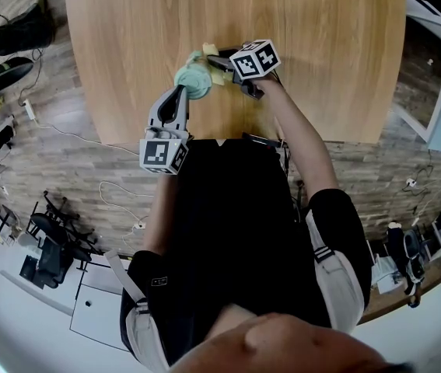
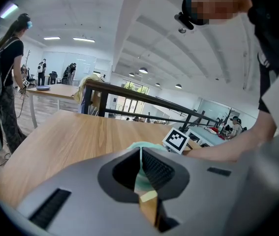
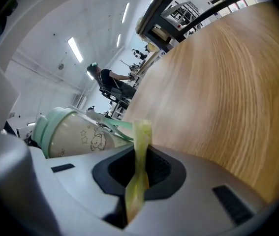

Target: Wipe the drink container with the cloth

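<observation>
Nearest the head camera is the person's black-shirted torso point(image 1: 228, 231). Beyond it, over the pale wooden bench point(image 1: 321, 29), is the cream drink container with a mint-green lid point(image 1: 193, 80), its lid turned up toward the camera. The left gripper point(image 1: 180, 93) meets the container on its near side. The right gripper point(image 1: 218, 62) comes in from the container's right, with the thin yellow cloth point(image 1: 222, 77) bunched against the container. The two grippers are crowded together here, so a broad wiping stroke could knock one against the other.

In the left gripper view the jaws are pressed almost together, pinching a narrow mint-green strip point(image 2: 140, 181) that seems to belong to the container, whose lid shows just past the tips. I cannot tell whether this is a strap or a tab. My main worry is that so slight a hold may let the container swing or twist away as soon as the cloth pushes on it.

In the right gripper view the jaws are clamped on a slim fold of the cloth, which stands up between them. The container is just to the left, its starred, cartoon-printed side facing the cloth. Whether the two touch is unclear. With so little fabric gripped, friction could drag the cloth out of the jaws, or only its edge might reach the wall.
</observation>
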{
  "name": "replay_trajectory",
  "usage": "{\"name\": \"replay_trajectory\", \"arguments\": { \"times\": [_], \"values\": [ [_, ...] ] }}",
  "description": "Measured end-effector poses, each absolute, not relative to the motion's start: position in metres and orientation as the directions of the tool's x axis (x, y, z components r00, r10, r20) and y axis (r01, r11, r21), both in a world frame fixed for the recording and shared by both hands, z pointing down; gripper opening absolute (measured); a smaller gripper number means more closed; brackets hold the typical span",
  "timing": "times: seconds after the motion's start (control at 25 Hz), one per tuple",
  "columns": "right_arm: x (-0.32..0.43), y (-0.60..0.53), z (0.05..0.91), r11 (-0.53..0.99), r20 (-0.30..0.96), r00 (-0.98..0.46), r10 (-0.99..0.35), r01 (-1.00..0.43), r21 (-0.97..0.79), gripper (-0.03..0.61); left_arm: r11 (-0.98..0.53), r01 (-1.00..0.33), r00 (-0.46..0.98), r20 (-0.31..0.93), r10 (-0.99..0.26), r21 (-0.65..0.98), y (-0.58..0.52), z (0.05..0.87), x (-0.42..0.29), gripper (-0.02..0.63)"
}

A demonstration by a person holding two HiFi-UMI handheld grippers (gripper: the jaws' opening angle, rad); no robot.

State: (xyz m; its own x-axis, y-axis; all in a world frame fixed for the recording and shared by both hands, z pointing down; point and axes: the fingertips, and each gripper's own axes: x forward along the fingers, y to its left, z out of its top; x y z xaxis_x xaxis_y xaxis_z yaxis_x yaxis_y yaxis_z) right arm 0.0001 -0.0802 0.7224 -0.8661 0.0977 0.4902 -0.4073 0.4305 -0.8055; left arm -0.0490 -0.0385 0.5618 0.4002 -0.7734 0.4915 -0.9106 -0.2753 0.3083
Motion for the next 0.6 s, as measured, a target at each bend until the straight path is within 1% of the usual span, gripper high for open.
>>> {"name": "replay_trajectory", "arguments": {
  "times": [0.28,0.48,0.6],
  "values": [
    [-0.012,-0.087,0.726,0.421,0.484,-0.862,0.149,-0.388,-0.82,0.043,-0.282,-0.905,0.41,0.48,-0.776,0.318,-0.043,0.562,-0.054,0.031],
    [-0.012,-0.09,0.688,0.447,0.424,-0.89,0.168,-0.314,-0.837,0.043,-0.286,-0.901,0.418,0.48,-0.771,0.326,-0.043,0.564,-0.051,0.031],
    [-0.009,-0.09,0.662,0.478,0.395,-0.896,0.203,-0.261,-0.839,0.043,-0.291,-0.9,0.423,0.482,-0.767,0.325,-0.045,0.565,-0.048,0.031]
  ]
}}
